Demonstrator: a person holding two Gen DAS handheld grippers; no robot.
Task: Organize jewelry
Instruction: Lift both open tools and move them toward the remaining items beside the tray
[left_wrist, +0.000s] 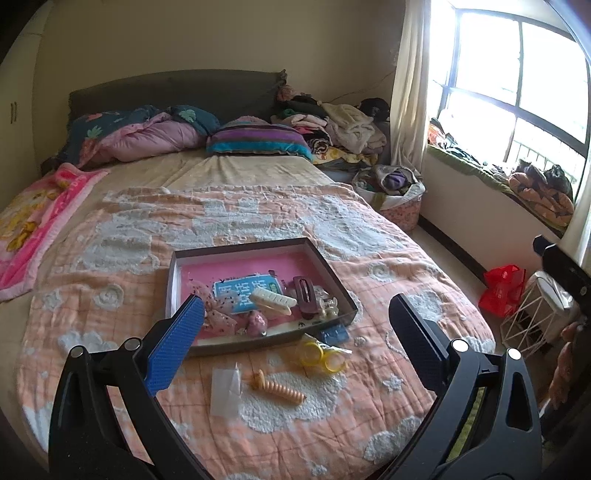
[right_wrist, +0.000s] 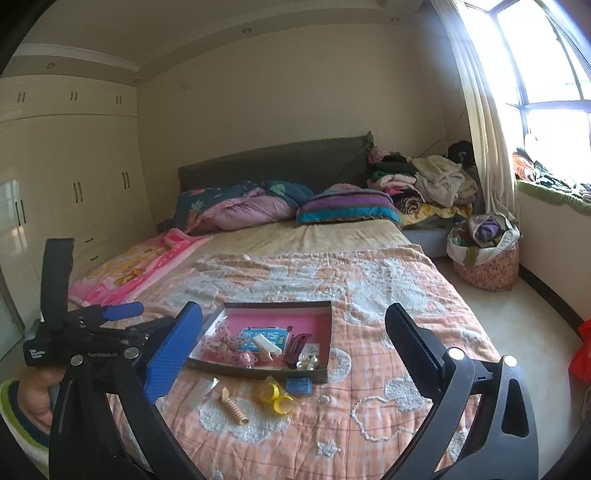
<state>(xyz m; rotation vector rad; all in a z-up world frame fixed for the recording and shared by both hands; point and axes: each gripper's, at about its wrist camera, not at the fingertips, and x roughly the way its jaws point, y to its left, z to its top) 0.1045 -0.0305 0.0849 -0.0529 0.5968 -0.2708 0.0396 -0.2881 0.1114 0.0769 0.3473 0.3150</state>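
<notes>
A shallow tray (left_wrist: 334, 275) with a pink floor sits on the bed's peach quilt (left_wrist: 129, 266), holding hair clips (left_wrist: 272, 300). Just outside the tray's near rim lie yellow rings (left_wrist: 323, 357) and a beige spiral clip (left_wrist: 279, 387). Left gripper (left_wrist: 295, 332) and right gripper (right_wrist: 293, 343) hover before the tray, spread wide, holding nothing.

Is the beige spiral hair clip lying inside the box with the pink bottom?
No, the beige spiral hair clip lies on the orange quilt, outside the box.
</notes>
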